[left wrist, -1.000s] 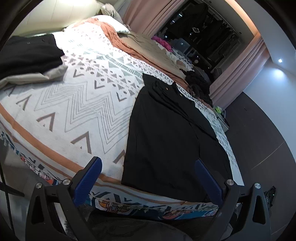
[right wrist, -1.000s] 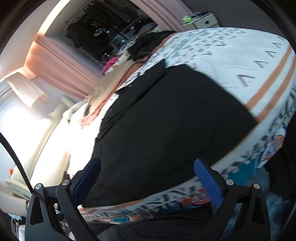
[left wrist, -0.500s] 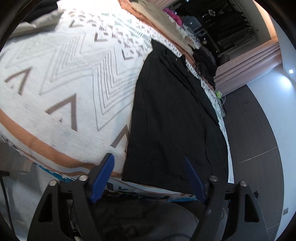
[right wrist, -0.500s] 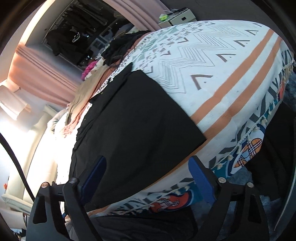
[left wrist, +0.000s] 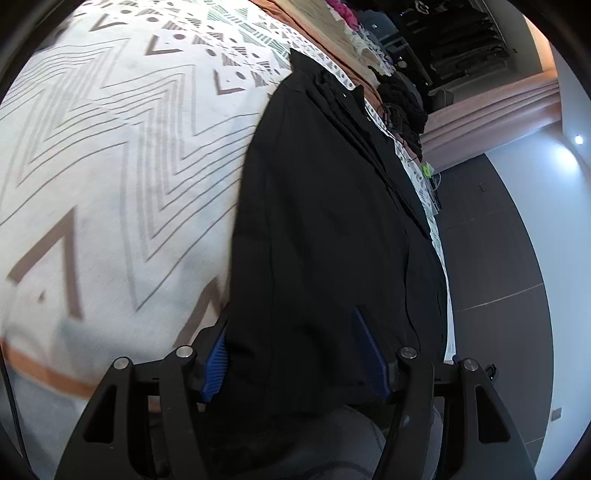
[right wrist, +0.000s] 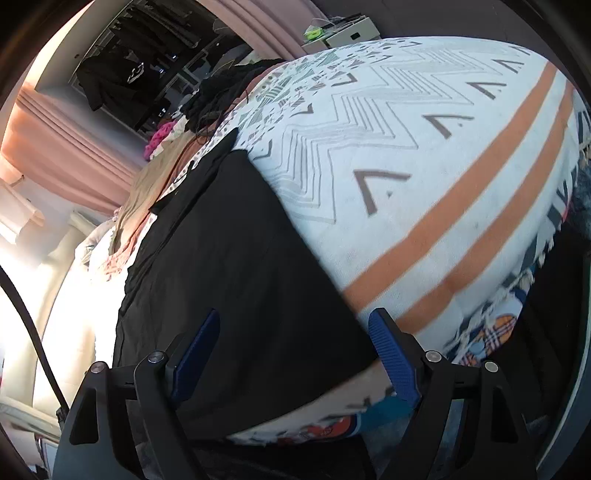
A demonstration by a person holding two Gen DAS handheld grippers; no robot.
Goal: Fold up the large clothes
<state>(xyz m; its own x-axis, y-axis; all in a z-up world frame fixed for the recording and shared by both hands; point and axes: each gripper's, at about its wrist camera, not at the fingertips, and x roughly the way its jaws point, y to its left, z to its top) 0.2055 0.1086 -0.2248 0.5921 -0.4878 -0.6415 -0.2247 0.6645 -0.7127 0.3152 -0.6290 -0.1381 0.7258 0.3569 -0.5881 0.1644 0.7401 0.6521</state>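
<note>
A large black garment [left wrist: 332, 221] lies spread lengthwise on the patterned white bedspread [left wrist: 110, 166]. Its near hem reaches the bed's front edge. My left gripper [left wrist: 291, 354] has come down over the hem's left corner. Its jaws are closing with the black cloth between the blue pads [left wrist: 216, 365], and no firm pinch shows. In the right wrist view the same garment [right wrist: 229, 258] fills the left half of the picture. My right gripper [right wrist: 291, 347] straddles the hem's right corner, its jaws also closing around cloth, with the right pad [right wrist: 391, 358] over the bedspread [right wrist: 406, 166].
Beige [right wrist: 147, 184], pink [right wrist: 159, 134] and black clothes [left wrist: 402, 99] are heaped along the far side of the bed. Pink curtains [right wrist: 74, 147] and an open wardrobe [left wrist: 461, 44] stand behind it. Dark floor [left wrist: 498, 240] runs along the right, with a small white cabinet [right wrist: 351, 33] at the far corner.
Both grippers have moved down and in toward the garment's near hem, which now lies between their fingers. Both pairs of jaws have narrowed.
</note>
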